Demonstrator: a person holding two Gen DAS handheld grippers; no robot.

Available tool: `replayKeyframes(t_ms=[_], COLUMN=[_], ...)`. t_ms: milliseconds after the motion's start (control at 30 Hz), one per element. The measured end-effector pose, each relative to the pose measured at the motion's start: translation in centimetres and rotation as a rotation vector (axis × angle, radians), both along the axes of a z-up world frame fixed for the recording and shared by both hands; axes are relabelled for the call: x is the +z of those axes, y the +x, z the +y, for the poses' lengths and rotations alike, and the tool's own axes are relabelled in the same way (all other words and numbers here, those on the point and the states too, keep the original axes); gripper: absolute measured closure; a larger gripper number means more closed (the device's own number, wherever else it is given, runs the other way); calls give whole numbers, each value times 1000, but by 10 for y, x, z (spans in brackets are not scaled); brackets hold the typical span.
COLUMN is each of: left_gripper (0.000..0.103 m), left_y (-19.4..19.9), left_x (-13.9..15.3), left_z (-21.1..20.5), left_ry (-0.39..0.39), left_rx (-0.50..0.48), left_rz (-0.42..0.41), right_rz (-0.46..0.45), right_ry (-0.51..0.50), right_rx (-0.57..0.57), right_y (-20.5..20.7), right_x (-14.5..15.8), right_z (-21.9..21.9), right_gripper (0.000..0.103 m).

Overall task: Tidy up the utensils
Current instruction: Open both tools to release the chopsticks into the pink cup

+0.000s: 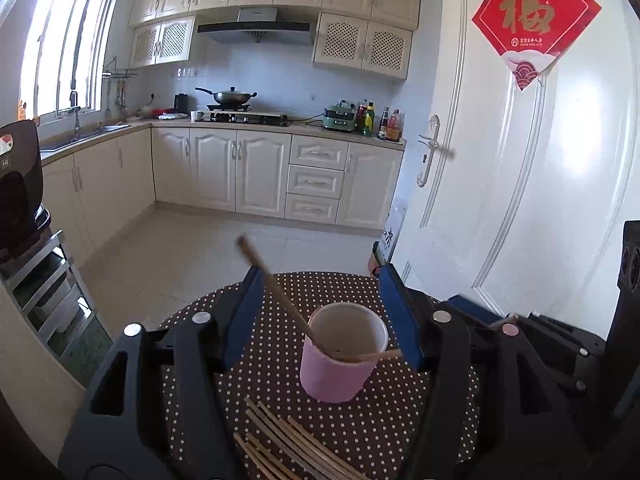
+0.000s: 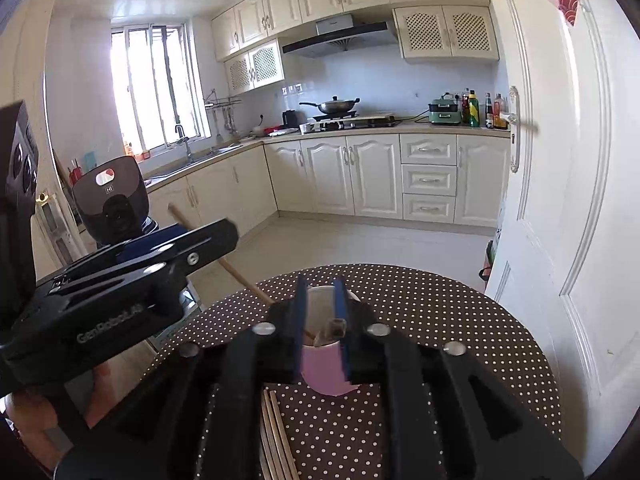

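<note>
A pink cup (image 1: 340, 356) stands on the round polka-dot table (image 1: 280, 368). One wooden chopstick (image 1: 276, 288) leans in it, its top pointing left. My left gripper (image 1: 320, 312) is open, its blue fingers on either side of the cup. A second chopstick (image 1: 376, 356) reaches into the cup from the right, and my right gripper (image 2: 322, 320) is shut on it (image 2: 334, 330) just above the cup (image 2: 320, 372). Several loose chopsticks (image 1: 288, 444) lie on the table in front of the cup; they also show in the right wrist view (image 2: 276, 436).
A white door (image 1: 520, 180) stands close on the right of the table. A metal rack (image 1: 44, 296) stands to the left. Kitchen cabinets and a tiled floor (image 1: 200, 248) lie beyond. The left gripper body (image 2: 120, 280) sits at the left of the right wrist view.
</note>
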State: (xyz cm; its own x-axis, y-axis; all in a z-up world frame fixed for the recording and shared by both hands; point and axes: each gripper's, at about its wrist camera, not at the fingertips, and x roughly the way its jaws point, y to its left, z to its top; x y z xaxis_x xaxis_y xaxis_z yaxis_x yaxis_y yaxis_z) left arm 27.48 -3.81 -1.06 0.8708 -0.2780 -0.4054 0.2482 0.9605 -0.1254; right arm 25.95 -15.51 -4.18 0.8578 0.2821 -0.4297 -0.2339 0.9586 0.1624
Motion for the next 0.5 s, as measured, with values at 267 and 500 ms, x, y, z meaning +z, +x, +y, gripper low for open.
replayKeyframes(t_ms=[267, 500], left_gripper=[33, 30], left_y=[-30, -47], left_x=[1, -31], left_z=[24, 54], left_ry=[15, -4], left_rx=[41, 48], left_rz=[33, 188], right_rz=[-20, 41], right_ry=[19, 8], right_rx=[-14, 5], right_y=[-28, -51], right_x=[7, -18], right_z=[-12, -20], right_gripper=[66, 63])
